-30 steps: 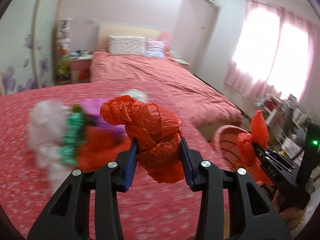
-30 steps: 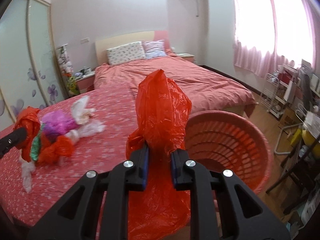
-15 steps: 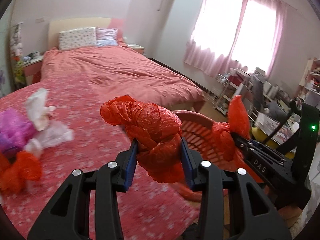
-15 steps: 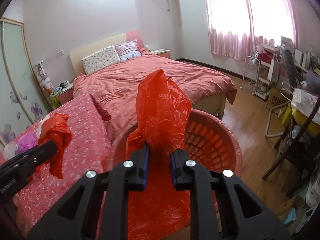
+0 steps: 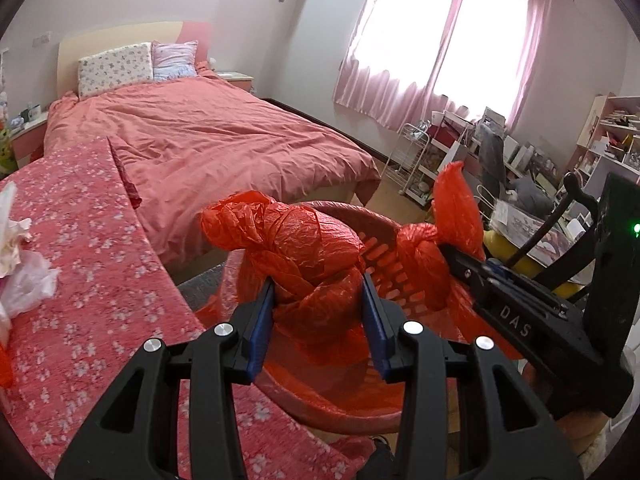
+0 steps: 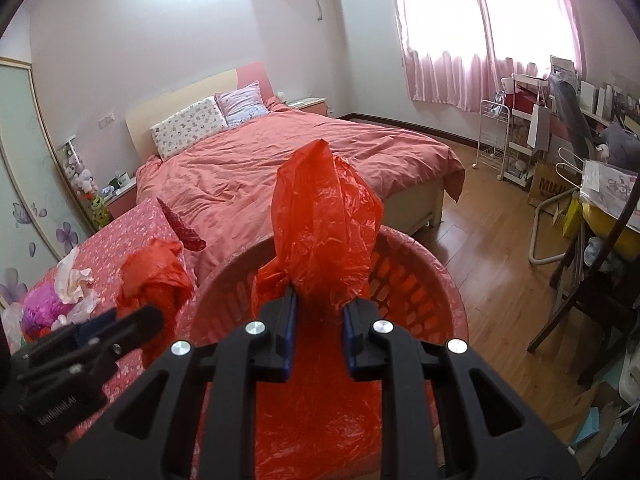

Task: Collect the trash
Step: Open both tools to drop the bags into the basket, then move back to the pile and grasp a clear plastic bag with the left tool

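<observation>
My left gripper holds a crumpled red plastic bag between its blue pads. Its jaws are opening, and the bag still touches both pads. It hangs over the red slotted basket. My right gripper holds a second red plastic bag upright over the same basket. Its jaws are opening too, with the bag still between the pads. The left wrist view shows the right gripper at the right with its bag. The right wrist view shows the left gripper at the lower left.
Loose white and pink trash lies on the flowered red cover to the left. Behind it is a bed with pillows. A wire rack, chairs and a cluttered desk stand along the right wall, on a wooden floor.
Both grippers swung right from over the flowered cover to over the basket, each carrying its red bag. The trash pile slid to the left edge of both views.
</observation>
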The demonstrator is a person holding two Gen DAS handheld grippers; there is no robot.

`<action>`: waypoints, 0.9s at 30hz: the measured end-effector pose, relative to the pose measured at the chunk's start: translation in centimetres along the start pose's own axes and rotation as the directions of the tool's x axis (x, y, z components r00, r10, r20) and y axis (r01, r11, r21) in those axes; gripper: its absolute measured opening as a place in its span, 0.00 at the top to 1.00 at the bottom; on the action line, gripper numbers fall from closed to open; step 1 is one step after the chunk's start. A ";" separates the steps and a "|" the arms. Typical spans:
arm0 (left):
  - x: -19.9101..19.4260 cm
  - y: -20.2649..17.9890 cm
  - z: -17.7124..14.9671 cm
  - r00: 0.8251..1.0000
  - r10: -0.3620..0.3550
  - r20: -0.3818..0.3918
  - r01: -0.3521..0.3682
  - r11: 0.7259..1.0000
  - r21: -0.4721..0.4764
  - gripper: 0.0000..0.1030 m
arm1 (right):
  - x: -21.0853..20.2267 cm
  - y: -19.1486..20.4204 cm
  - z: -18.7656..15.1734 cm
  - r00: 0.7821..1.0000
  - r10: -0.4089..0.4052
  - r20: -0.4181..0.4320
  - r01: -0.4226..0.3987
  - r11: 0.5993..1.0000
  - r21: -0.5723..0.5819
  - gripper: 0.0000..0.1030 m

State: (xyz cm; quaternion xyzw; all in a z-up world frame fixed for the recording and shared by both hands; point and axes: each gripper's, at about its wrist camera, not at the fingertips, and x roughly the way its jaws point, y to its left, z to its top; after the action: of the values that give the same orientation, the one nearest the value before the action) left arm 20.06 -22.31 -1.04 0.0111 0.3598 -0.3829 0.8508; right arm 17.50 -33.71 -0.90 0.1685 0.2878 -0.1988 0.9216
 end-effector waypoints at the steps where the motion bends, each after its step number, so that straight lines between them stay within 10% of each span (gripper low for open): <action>1: 0.3 0.1 0.0 1.000 0.001 -0.008 -0.001 1.000 -0.003 0.58 | 0.0 0.0 0.0 1.000 0.004 0.002 -0.004 1.000 0.005 0.77; 18: -0.9 2.7 -0.8 0.991 0.127 -0.043 -0.130 0.989 -0.071 0.32 | 0.3 -0.1 0.1 1.000 -0.029 0.012 0.029 1.000 0.005 0.38; 27: -7.8 7.6 -2.8 0.951 0.309 0.013 -0.306 0.945 -0.117 0.31 | -1.8 4.1 -0.5 0.999 -0.004 0.040 0.006 0.997 -0.071 0.33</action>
State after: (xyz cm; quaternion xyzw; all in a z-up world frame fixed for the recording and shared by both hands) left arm 19.85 -11.13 -0.24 0.0125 0.3618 -0.2245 0.9047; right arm 17.80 -29.47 0.60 0.1307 0.2767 -0.1940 0.9320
